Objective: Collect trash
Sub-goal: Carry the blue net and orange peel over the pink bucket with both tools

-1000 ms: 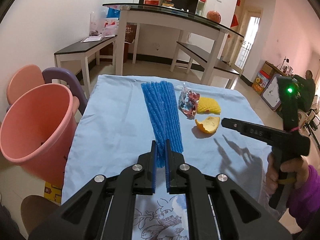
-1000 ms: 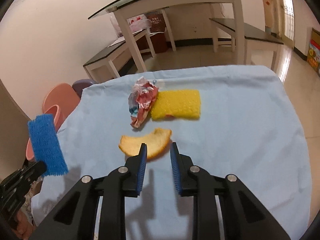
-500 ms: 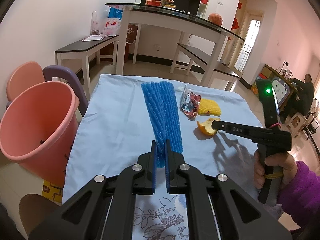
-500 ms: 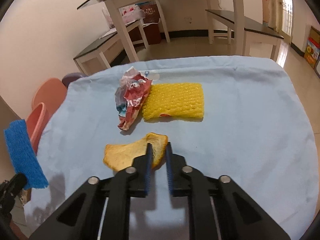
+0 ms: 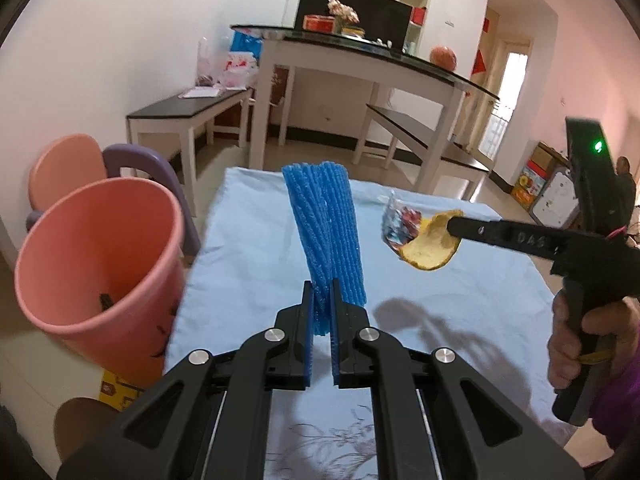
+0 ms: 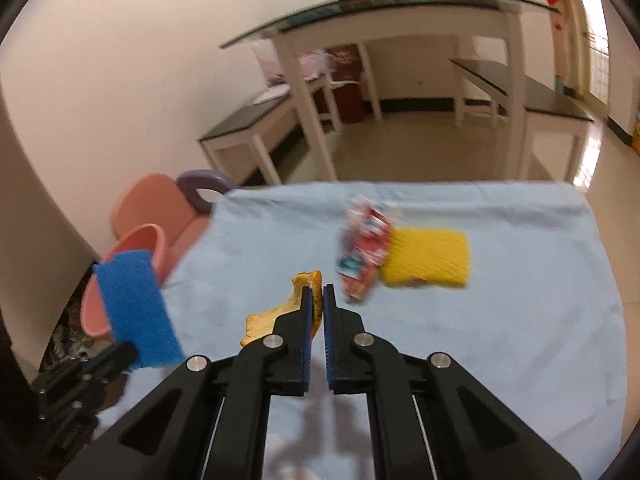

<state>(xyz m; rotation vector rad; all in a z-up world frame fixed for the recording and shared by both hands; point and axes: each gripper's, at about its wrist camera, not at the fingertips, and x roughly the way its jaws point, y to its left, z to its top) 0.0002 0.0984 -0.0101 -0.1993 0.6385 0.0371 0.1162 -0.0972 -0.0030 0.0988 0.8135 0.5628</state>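
My left gripper [image 5: 321, 292] is shut on a blue foam net sleeve [image 5: 324, 236] and holds it above the blue tablecloth [image 5: 248, 280], right of the pink bin [image 5: 96, 264]. My right gripper [image 6: 318, 294] is shut on an orange peel [image 6: 280, 312] and holds it lifted off the cloth; the peel also shows in the left wrist view [image 5: 432, 248]. A crumpled wrapper [image 6: 364, 248] and a yellow foam net [image 6: 428, 260] lie on the cloth beyond it. The blue sleeve shows at the left of the right wrist view [image 6: 136, 308].
The pink bin stands off the table's left edge, beside pink and purple chairs [image 5: 132, 164]. A glass-topped white table [image 5: 360, 60] and dark benches [image 5: 180, 112] stand behind. A person sits at the far right [image 5: 626, 184].
My right gripper closed on the orange peel and lifted it off the cloth. My left gripper raised the blue sleeve and moved closer to the pink bin.
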